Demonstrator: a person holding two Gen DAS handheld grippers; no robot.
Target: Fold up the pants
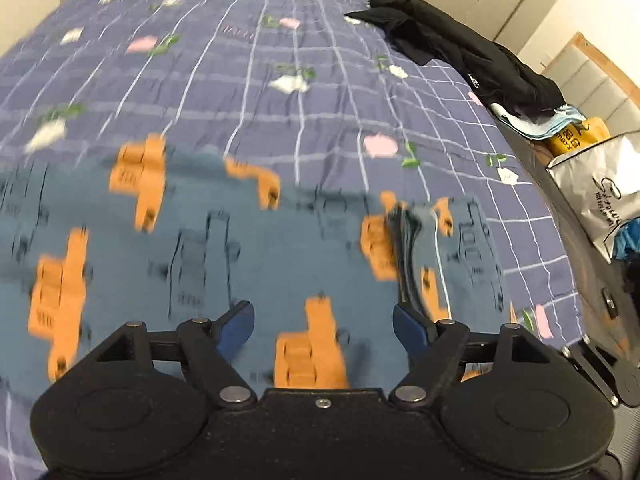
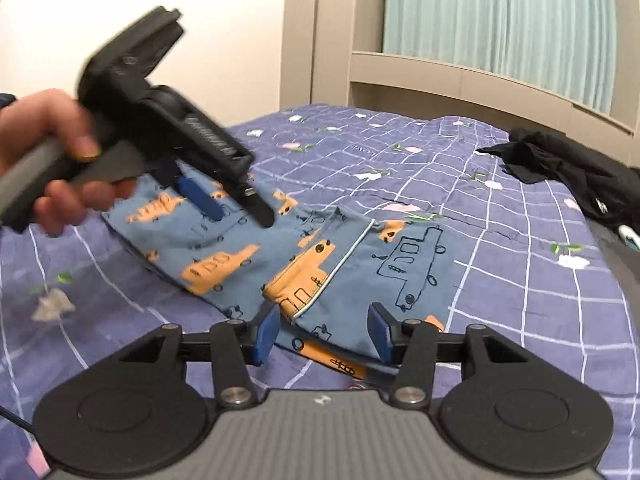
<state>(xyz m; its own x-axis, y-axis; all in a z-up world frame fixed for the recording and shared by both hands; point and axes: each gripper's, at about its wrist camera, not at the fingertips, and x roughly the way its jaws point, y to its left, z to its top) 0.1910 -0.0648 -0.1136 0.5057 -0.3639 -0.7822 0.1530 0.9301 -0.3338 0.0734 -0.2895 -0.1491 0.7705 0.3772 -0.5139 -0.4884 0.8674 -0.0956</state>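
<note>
The pants point(image 2: 320, 272) are blue with orange truck prints and lie folded on the purple checked bedspread point(image 2: 520, 280). In the left wrist view they point(image 1: 224, 248) fill the lower half, blurred. My left gripper point(image 1: 324, 328) is open just above the cloth, holding nothing. It also shows in the right wrist view point(image 2: 236, 208), held by a hand above the far left part of the pants. My right gripper point(image 2: 324, 334) is open, its blue pads either side of the near edge of the pants, empty.
A black garment point(image 1: 460, 48) lies crumpled at the bed's far right; it also shows in the right wrist view point(image 2: 572, 168). Beside the bed are a white bag point(image 1: 596, 184) and a yellow package point(image 1: 576, 136). A headboard and curtain point(image 2: 500, 20) stand behind.
</note>
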